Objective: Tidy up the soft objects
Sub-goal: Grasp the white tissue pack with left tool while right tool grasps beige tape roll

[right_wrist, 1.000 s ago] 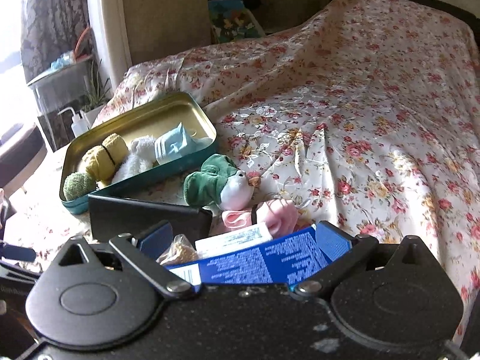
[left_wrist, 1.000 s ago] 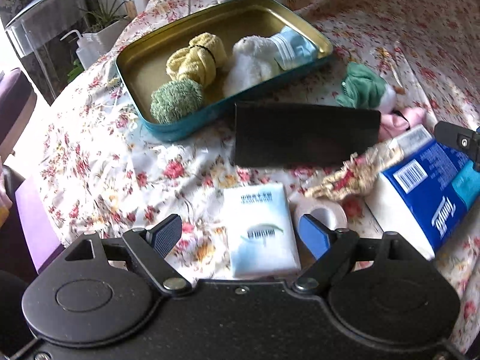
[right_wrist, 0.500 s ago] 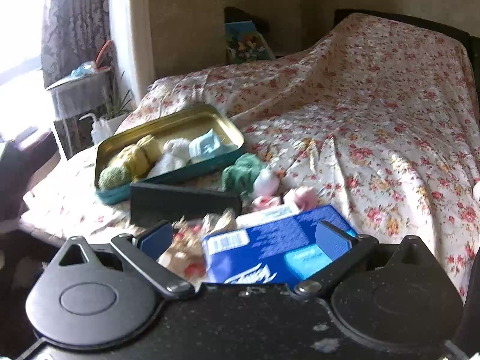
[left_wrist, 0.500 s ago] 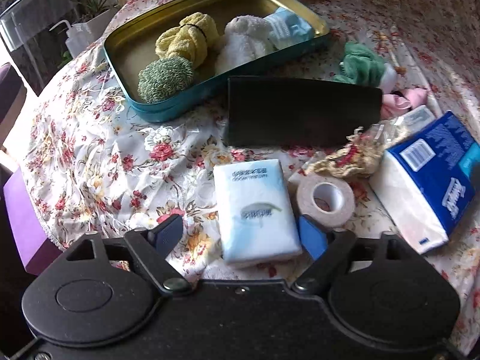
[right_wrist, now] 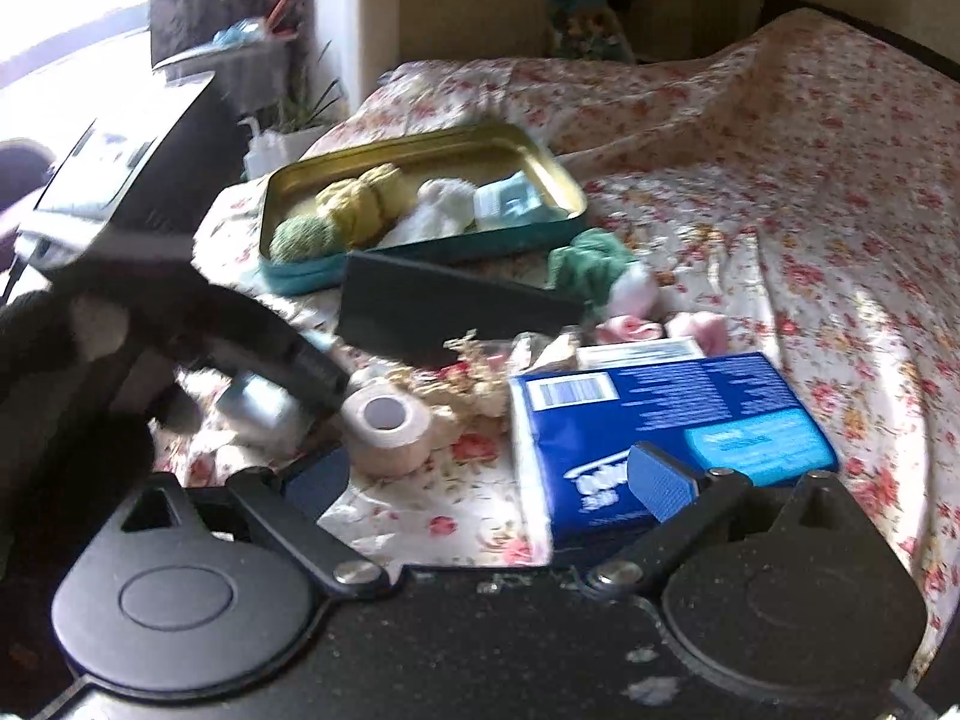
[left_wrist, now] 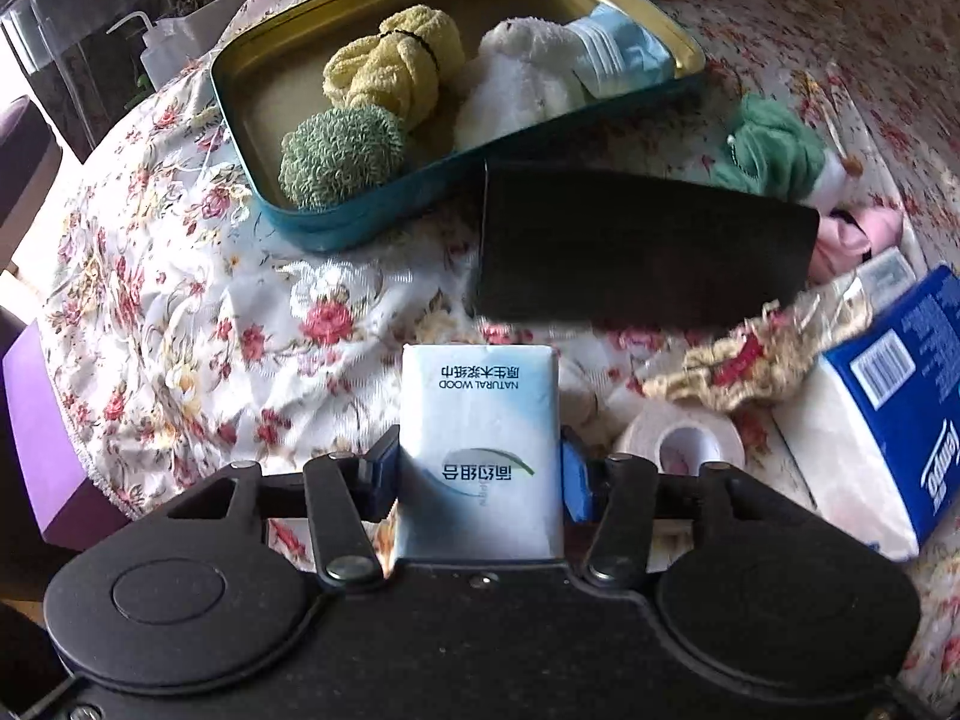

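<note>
My left gripper (left_wrist: pixel 480 471) is shut on a white tissue pack (left_wrist: pixel 480 420) low over the flowered cloth. The teal tin tray (left_wrist: pixel 336 228) ahead holds a yellow towel (left_wrist: pixel 396 60), a green ball (left_wrist: pixel 339 156), a white plush (left_wrist: pixel 522 90) and a light blue pack (left_wrist: pixel 624 54). My right gripper (right_wrist: pixel 486 480) is open and empty, above the cloth beside a blue tissue box (right_wrist: pixel 666 414). In the right wrist view the left gripper (right_wrist: pixel 264 360) shows holding the pack, and the tray (right_wrist: pixel 420 252) lies behind.
A black case (left_wrist: pixel 642 252) lies before the tray. A tape roll (left_wrist: pixel 678 438), a floral pouch (left_wrist: pixel 744 360), a green plush (left_wrist: pixel 774 150), pink cloth (left_wrist: pixel 852 234) and the blue tissue box (left_wrist: pixel 888 414) lie to the right. The cloth's edge drops off at left.
My left gripper moved forward and closed on the white tissue pack. My right gripper pulled back and left, off the blue tissue box.
</note>
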Motion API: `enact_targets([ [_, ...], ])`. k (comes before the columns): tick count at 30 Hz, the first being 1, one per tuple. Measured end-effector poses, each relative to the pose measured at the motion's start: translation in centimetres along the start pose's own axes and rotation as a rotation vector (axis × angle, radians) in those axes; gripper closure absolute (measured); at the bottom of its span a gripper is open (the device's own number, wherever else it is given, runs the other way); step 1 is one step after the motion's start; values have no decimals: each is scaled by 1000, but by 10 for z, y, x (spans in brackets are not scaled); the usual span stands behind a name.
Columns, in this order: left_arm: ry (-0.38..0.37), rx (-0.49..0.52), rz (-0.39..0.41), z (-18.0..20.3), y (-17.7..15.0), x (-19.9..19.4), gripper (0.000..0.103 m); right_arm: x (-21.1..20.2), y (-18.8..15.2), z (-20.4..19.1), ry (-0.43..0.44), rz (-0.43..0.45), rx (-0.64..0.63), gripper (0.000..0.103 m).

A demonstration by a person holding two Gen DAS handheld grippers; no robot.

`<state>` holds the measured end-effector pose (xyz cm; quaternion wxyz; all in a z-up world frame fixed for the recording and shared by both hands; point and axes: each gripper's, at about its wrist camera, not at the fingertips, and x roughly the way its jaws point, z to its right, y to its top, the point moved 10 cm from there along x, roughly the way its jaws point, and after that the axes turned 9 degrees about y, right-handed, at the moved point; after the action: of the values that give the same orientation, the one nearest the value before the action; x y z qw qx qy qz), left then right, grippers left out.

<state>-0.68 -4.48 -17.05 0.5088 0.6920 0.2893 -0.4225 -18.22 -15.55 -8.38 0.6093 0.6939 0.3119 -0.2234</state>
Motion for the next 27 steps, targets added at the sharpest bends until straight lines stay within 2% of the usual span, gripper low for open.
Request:
enact_targets([
  [6, -19, -28, 0, -4, 1, 1, 53, 32, -2, -19, 32, -75, -48, 6],
  [9, -24, -51, 0, -8, 1, 1, 53, 44, 2, -28, 47, -81, -84, 7],
  [11, -33, -75, -6, -11, 2, 0, 53, 53, 4, -34, 71, -94, -101, 11],
  [13, -44, -99, -10, -15, 2, 0, 53, 64, 4, -38, 86, -110, -118, 18],
  [15, -55, -122, -16, -18, 2, -1, 53, 76, 3, -38, 86, -130, -130, 20],
  [19, -61, -145, -17, -22, 2, -1, 53, 94, 2, -32, 100, -166, -102, 33],
  [24, -54, -146, -15, -21, 2, -2, 53, 103, 7, -30, 106, -161, -95, 33],
  [27, -48, -145, -14, -20, 2, -2, 53, 103, 7, -33, 124, -160, -98, 54],
])
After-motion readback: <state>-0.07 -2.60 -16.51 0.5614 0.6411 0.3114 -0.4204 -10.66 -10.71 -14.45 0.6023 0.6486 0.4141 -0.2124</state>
